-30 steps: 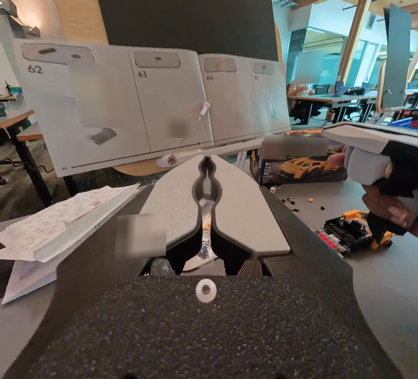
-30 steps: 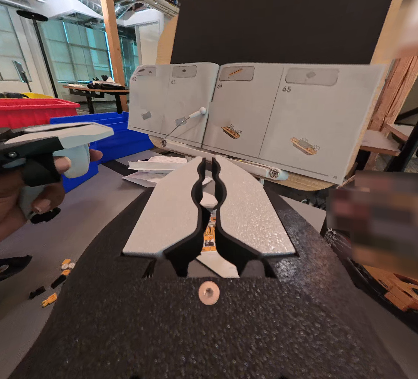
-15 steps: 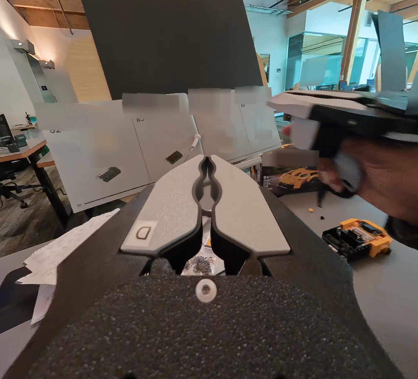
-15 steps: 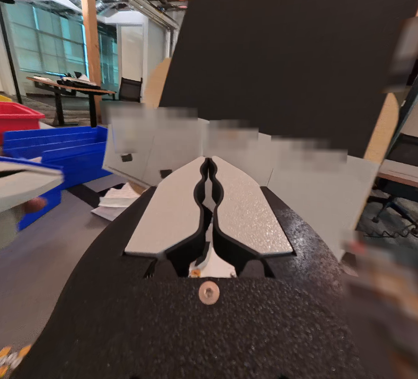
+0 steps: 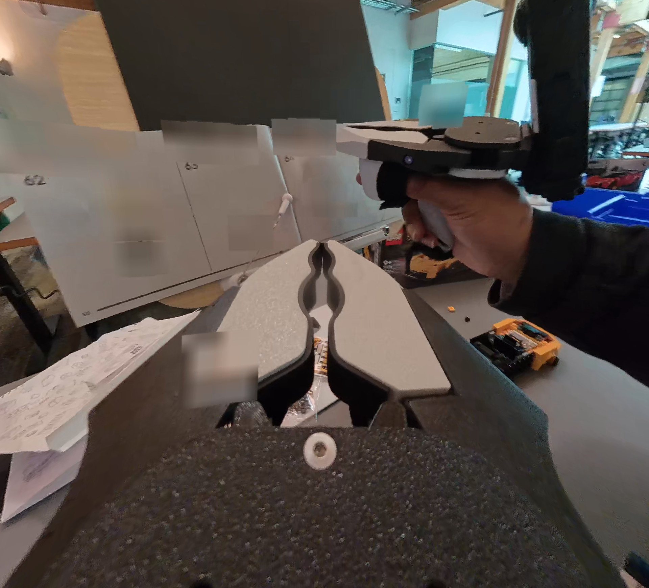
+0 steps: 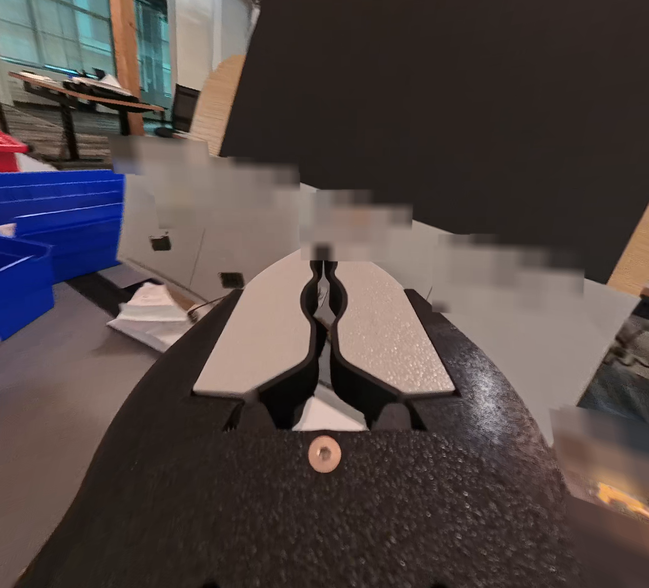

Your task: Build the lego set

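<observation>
Left gripper (image 5: 322,248) clenched, fingers meeting at tips, nothing between them. Right gripper (image 6: 323,264) likewise closed, empty, raised over table (image 5: 579,406) facing open instruction booklet (image 5: 147,216). Part-built yellow-black lego car (image 5: 516,348) sits on table, right of left gripper; lego box (image 5: 432,267) behind it.

Items bearing print, as I see them from the left wrist view: open instruction booklet (image 5: 196,220) on its stand, small dark step numerals at the head of each panel and a page numeral at the lower left corner; dark set box (image 5: 395,264) behind it, white marks on its front; white paper sheets (image 5: 70,395) at left, faint line drawings and a code block. In the right wrist view the booklet (image 6: 217,255) is too blurred to read.
</observation>
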`<state>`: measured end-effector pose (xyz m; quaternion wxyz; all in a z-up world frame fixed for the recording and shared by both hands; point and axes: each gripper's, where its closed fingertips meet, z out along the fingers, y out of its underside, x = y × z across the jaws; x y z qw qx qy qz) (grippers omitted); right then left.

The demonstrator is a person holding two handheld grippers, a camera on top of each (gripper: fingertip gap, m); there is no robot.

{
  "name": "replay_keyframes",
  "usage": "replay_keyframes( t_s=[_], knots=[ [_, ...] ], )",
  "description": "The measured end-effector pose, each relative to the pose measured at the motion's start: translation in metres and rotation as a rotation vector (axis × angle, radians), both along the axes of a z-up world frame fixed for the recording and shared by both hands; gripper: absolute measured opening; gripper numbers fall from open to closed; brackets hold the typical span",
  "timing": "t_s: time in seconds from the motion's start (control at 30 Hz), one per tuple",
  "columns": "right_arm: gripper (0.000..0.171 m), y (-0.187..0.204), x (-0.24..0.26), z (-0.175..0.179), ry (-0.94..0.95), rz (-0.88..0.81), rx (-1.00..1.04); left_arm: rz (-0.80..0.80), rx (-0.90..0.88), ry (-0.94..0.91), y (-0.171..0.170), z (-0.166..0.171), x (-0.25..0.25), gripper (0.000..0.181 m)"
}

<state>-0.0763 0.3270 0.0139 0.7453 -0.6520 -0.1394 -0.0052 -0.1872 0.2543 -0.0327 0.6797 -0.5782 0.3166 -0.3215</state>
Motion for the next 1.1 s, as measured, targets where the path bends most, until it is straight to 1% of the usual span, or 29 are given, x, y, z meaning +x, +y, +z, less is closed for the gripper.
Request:
replay_keyframes(
  t_s=[0.03, 0.2, 0.3, 0.37, 0.43, 0.5, 0.53, 0.57, 0.63, 0.7, 0.73, 0.8, 0.9, 1.0, 1.1],
  knots=[
    [0.000, -0.012, -0.001, -0.002, 0.004, 0.034, -0.002, -0.012, 0.009, 0.015, -0.003, -0.001, 0.002, 0.000],
    [0.003, -0.075, 0.023, -0.031, 0.009, 0.086, -0.068, -0.027, 0.057, 0.046, -0.012, 0.004, 0.006, 0.000],
    [0.004, -0.113, 0.043, -0.054, 0.024, 0.084, -0.132, -0.002, 0.064, 0.028, -0.009, 0.016, -0.007, 0.000],
    [0.005, -0.137, 0.056, -0.069, 0.026, 0.080, -0.179, 0.076, 0.104, 0.054, -0.002, 0.034, -0.034, 0.000],
    [0.005, -0.161, 0.068, -0.080, 0.006, 0.074, -0.216, 0.161, 0.121, 0.134, 0.009, 0.053, -0.076, 0.000],
    [0.004, -0.182, 0.082, -0.091, -0.017, 0.062, -0.247, 0.218, 0.077, 0.205, 0.023, 0.065, -0.126, 0.000],
    [0.003, -0.190, 0.088, -0.095, -0.017, 0.058, -0.255, 0.251, 0.038, 0.251, 0.032, 0.065, -0.153, 0.000],
    [0.003, -0.197, 0.093, -0.100, -0.010, 0.057, -0.259, 0.293, -0.018, 0.312, 0.044, 0.060, -0.182, 0.000],
    [0.002, -0.205, 0.102, -0.107, 0.025, 0.040, -0.253, 0.365, -0.169, 0.440, 0.067, 0.036, -0.237, 0.000],
    [0.002, -0.207, 0.107, -0.113, 0.082, 0.035, -0.227, 0.386, -0.357, 0.558, 0.084, -0.004, -0.281, 0.001],
    [0.003, -0.206, 0.108, -0.114, 0.106, 0.032, -0.207, 0.390, -0.451, 0.607, 0.089, -0.025, -0.300, 0.006],
    [0.003, -0.205, 0.108, -0.116, 0.111, 0.034, -0.186, 0.408, -0.586, 0.688, 0.097, -0.064, -0.329, 0.010],
    [0.003, -0.207, 0.111, -0.110, 0.081, 0.020, -0.164, 0.408, -0.701, 0.804, 0.100, -0.109, -0.352, 0.011],
    [0.003, -0.207, 0.111, -0.112, 0.093, 0.017, -0.165, 0.382, -0.762, 0.841, 0.100, -0.138, -0.354, 0.009],
    [0.002, -0.205, 0.109, -0.123, 0.090, 0.015, -0.195, 0.247, -0.808, 0.922, 0.083, -0.164, -0.342, 0.008]
  ],
)
